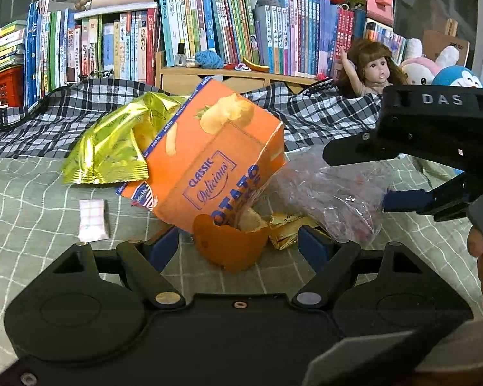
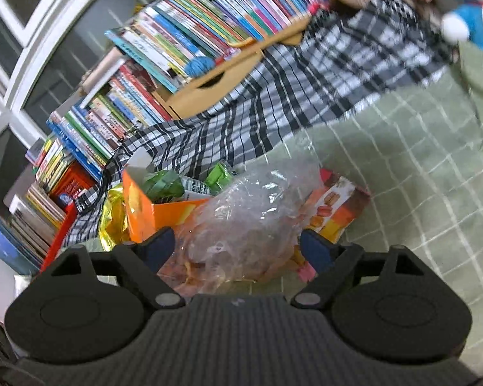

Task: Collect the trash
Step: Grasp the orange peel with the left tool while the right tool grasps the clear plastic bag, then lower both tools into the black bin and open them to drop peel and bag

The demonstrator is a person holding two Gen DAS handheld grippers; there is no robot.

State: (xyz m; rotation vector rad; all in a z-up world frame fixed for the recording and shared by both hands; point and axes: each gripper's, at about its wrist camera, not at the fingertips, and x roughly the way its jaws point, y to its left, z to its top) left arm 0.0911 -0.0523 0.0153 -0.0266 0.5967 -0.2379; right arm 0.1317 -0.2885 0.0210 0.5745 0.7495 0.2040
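- Two grippers, both with fingers apart.
- Left gripper (image 1: 240, 241): straddles orange chip box (image 1: 209, 164) on green checked bed cover (image 1: 32, 199).
- Right gripper (image 2: 238, 246): straddles clear plastic bag (image 2: 248, 212) beside box.

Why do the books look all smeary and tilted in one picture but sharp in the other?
In the right wrist view the books and checked cloth are smeared by motion blur and the whole scene leans, while the clear plastic bag up close stays fairly crisp. In the left wrist view the books are sharp; the fisheye only bends the edges, and the gold wrapper glares.
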